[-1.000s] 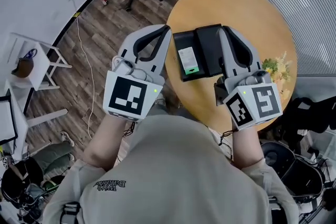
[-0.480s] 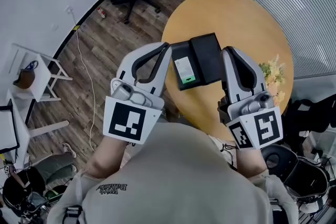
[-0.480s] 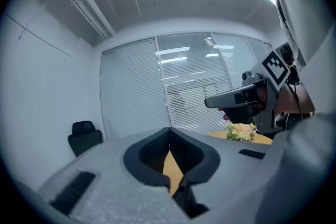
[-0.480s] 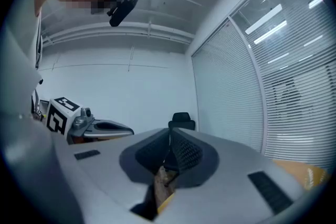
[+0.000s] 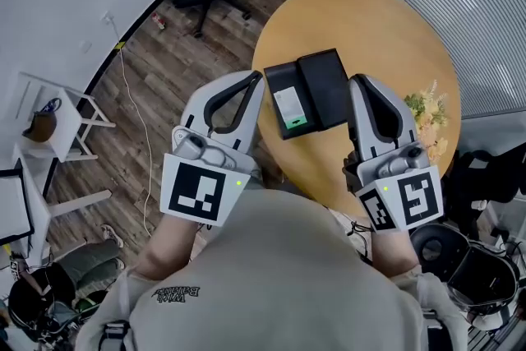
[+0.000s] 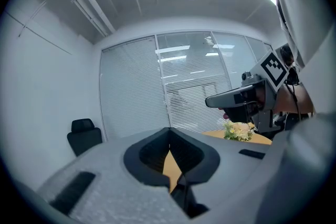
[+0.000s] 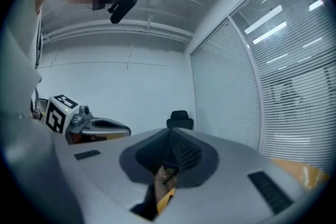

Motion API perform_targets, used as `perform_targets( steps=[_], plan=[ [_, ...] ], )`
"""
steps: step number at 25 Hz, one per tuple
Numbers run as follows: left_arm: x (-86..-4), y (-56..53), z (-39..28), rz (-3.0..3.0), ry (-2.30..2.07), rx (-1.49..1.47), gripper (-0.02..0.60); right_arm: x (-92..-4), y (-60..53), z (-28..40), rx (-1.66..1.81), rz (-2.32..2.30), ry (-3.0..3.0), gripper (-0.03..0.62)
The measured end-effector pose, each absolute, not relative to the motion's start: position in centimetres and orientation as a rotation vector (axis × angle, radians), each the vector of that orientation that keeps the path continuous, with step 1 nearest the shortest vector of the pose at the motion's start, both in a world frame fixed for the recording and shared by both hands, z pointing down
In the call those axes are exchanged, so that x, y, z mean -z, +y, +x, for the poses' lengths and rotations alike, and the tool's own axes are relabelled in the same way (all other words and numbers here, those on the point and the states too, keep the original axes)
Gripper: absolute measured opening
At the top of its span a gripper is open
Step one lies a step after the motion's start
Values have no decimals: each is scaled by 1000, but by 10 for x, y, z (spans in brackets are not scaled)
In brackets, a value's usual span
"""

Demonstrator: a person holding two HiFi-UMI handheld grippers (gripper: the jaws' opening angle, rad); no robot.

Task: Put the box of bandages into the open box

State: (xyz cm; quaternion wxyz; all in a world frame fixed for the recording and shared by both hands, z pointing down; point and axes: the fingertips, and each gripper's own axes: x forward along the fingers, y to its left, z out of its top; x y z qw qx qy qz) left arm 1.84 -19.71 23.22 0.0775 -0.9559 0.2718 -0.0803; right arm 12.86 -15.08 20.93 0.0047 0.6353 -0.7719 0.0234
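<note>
Now the left gripper [image 5: 258, 77] and right gripper [image 5: 355, 81], jaws together and empty, have been lifted; the black box [image 5: 322, 82], seemingly open, is ungrasped.

We hold left gripper [image 5: 260, 78] and right gripper [image 5: 355, 81] level, jaws together, empty, above the table's [image 5: 362, 12] near edge.

the open box [image 5: 322, 88] lies on the round table [image 5: 370, 16] between the left gripper [image 5: 258, 78] and right gripper [image 5: 355, 81].
</note>
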Motion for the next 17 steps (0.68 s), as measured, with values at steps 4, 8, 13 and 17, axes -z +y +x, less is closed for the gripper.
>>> perform_targets(
  steps=[4,8,13,17],
  plan=[
    [-232,-195,18,-2869,811,243,21,-210,-149,127,-78,1989,-2417,38],
    [-231,-195,18,-2877,812,239,21,-211,-149,126,-85,1986,-2411,38],
    [-232,-194,18,-2878,804,244,21,-212,-148,126,-88,1991,-2403,38],
    [-232,-190,20,-2877,797,246,21,-213,-148,129,-21,2008,-2357,38]
  ],
)
